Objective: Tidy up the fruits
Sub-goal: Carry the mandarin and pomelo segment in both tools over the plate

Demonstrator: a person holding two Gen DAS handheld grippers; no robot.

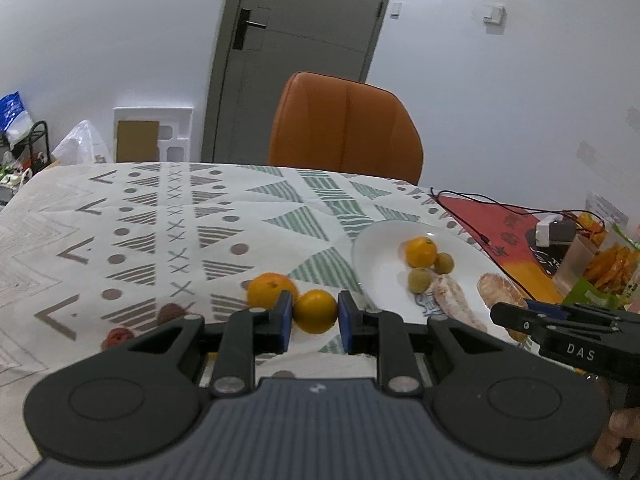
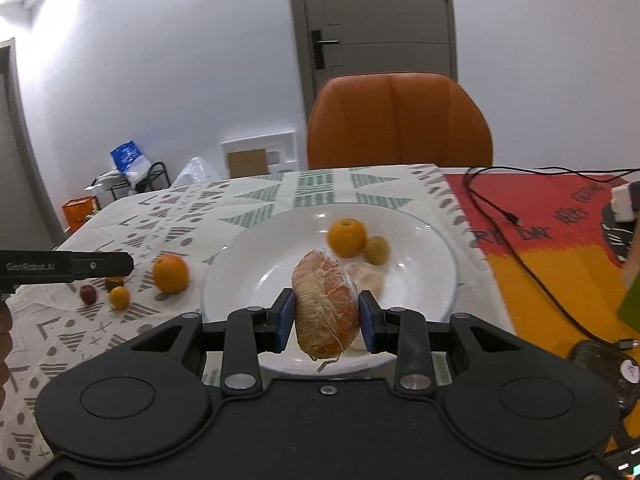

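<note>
Two grippers: both holding fruit
Left gripper (image 1: 314, 316): clamps small orange (image 1: 316, 311) (above tablecloth (image 1: 160, 216))
Right gripper (image 2: 325, 316): grips peeled segment (image 2: 325, 306) over plate (image 2: 248, 264)

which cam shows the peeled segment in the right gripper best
The right wrist view: the peeled segment sits centred between the right gripper pads, above the white plate. The left wrist view shows it only partly, hidden behind that gripper's tip.
</note>
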